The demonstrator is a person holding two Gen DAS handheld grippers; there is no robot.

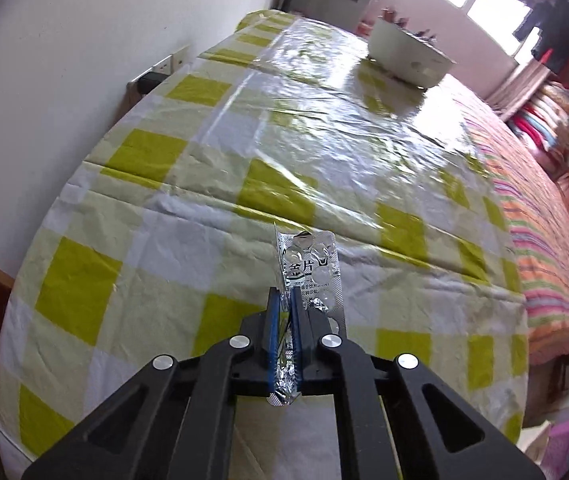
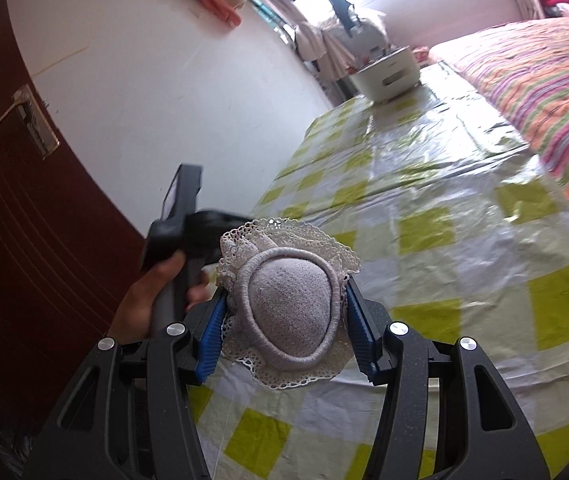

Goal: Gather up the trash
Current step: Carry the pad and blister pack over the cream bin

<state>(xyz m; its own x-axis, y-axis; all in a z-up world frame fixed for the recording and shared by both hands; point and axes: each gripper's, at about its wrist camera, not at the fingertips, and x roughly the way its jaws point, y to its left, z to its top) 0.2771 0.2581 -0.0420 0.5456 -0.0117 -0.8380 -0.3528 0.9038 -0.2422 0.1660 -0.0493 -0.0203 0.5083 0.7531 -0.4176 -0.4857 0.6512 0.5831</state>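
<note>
Left wrist view: we had the left gripper [image 1: 284,300] clamped tight on an empty pill strip [image 1: 311,268], pads pinching its near left edge. Foil strip was lifted over the near end of the checked tablecloth [image 1: 156,208], not lying flat on it. Its long axis ran away from us, along the fingers, far end pointing toward the white box [image 1: 408,54] at the far end of the table. Printed face looked turned to the right, strip roughly on edge.

Right wrist view: the right gripper [image 2: 284,312] was squeezing a grey cloth pad with lace trim [image 2: 290,304], blue pads pressing both sides, rounded face toward the camera. A hand [image 2: 152,292] held the other tool at left.

Progress, our guess: both pieces already picked up, so the grabbing part looked done. We saw no bin or bag in either view, so dropping them off was left. No other loose trash showed on the cloth. Striped blanket [image 1: 532,216] at right.
</note>
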